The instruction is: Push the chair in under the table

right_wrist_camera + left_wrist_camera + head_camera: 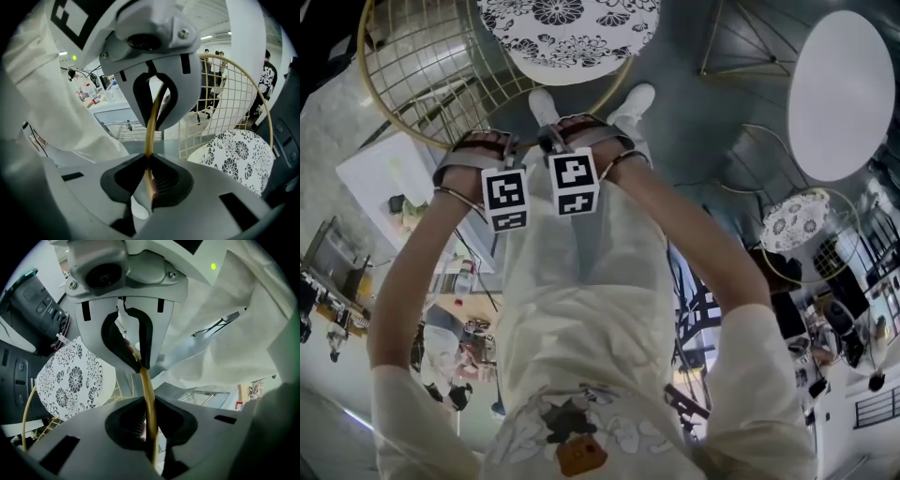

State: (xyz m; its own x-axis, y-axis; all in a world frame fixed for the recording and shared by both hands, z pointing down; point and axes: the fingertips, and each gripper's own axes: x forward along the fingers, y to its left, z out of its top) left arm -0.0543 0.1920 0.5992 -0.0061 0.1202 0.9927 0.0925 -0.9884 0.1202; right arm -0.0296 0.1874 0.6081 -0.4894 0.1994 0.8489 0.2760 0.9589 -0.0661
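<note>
Risks first. The left gripper (149, 420) has its jaws pinched on the thin gold rim (147, 390) of the chair (567, 28) back. It's a round bar on narrow pads, so it's likely to roll or slip once push load comes on. The right gripper (149, 176) is clamped the same way on the same rim, just beside the left one. With both grips close together at mid-rim there's little yaw control, and I'd expect the chair to swing off line. The load goes in high on the back, so if a leg catches the floor (694, 122) the chair could tip rather than slide. The wire back (422, 66) may flex too.

The chair stands on the floor straight ahead of the person's shoes (546, 105), seat away from them. The table (839, 94), with a round white top, is well apart to the chair's right and not lined up, so the push needs a turn. A gold wire frame (741, 37) sits between the two. I can't tell what it belongs to, but it's a snag point. A second chair (795, 223) near the table is another clash risk.

Room: smooth grey floor, a white worktop (384, 178) with clutter at far left, people (268, 77) in the background.
</note>
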